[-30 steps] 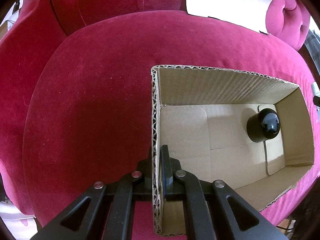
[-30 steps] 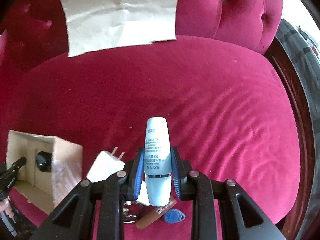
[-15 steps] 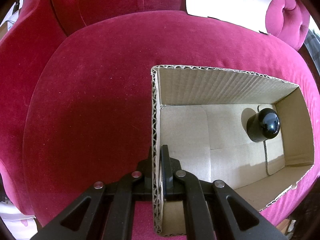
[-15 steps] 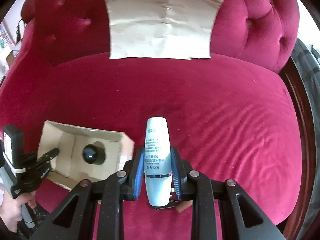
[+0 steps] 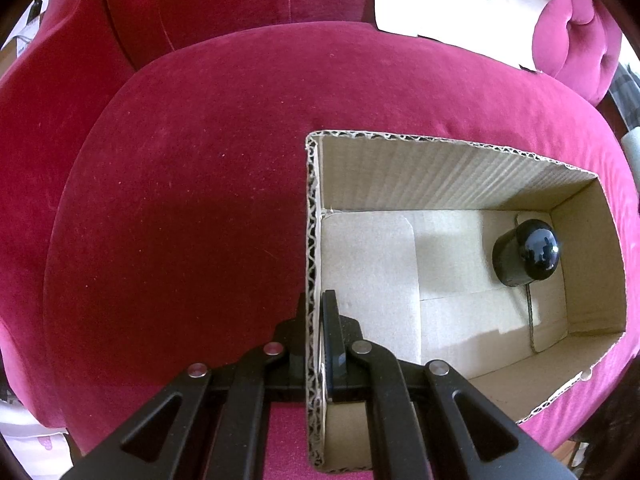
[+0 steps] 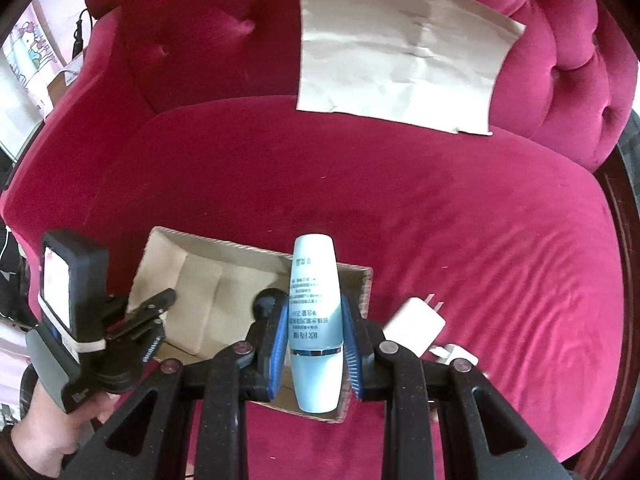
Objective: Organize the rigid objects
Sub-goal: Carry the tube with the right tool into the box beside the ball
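**Bottle held above the box on the sofa seat**

The right hand-held gripper (image 6: 316, 346) clamps a pale blue bottle (image 6: 316, 320) upright between its blue pads, over the near edge of the open cardboard box (image 5: 460, 176). The left hand-held gripper (image 5: 316, 320) pinches the box's left wall, jaws closed on the cardboard. A black round object (image 5: 526, 252) sits at the box's right end. A white charger (image 6: 416, 322) (prongs up) lies on the red sofa seat (image 6: 480, 220), just right of the box.

Black hand-held gripper (image 6: 316, 344) — blue ribbed pads (image 6: 279, 346), silver pivot screws (image 6: 387, 347), dark sleeve (image 6: 12, 454).
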### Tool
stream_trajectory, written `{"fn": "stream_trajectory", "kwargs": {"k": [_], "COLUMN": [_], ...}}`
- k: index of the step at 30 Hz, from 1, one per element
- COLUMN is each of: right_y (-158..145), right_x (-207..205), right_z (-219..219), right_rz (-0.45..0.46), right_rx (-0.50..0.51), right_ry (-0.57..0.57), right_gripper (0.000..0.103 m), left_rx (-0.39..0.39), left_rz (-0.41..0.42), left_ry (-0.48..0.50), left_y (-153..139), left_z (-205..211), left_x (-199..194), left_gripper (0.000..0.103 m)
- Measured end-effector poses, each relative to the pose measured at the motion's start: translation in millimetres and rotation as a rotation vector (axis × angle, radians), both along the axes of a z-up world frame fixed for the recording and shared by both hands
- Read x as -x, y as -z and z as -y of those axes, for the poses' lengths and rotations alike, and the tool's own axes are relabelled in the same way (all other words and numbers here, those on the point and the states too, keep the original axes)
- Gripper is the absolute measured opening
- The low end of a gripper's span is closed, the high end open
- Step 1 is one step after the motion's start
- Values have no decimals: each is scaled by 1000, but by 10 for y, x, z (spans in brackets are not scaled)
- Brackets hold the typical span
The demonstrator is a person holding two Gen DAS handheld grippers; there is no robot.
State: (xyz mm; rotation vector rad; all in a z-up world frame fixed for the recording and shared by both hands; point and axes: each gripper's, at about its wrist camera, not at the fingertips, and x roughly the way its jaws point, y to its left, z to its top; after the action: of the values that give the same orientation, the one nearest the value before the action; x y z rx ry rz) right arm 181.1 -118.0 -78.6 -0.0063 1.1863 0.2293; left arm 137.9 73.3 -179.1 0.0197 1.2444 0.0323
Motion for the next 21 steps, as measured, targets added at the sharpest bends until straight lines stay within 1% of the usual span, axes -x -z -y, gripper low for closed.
{"fn": "stream_trajectory", "kwargs": {"k": [12, 21], "right_y": [204, 378], "right_x": [43, 54], "right_z": [-437, -534], "right_rz": [-38, -56], "right_rx": [-23, -25], "right_ry": [-54, -54], "right_gripper": [27, 27], "left_rx": [2, 4], "left_rz": [-1, 2], "left_ry": [-2, -3], "left_y": [4, 28], "left_z": [-9, -28], "left_x": [-2, -2], "left_gripper": [4, 4]}}
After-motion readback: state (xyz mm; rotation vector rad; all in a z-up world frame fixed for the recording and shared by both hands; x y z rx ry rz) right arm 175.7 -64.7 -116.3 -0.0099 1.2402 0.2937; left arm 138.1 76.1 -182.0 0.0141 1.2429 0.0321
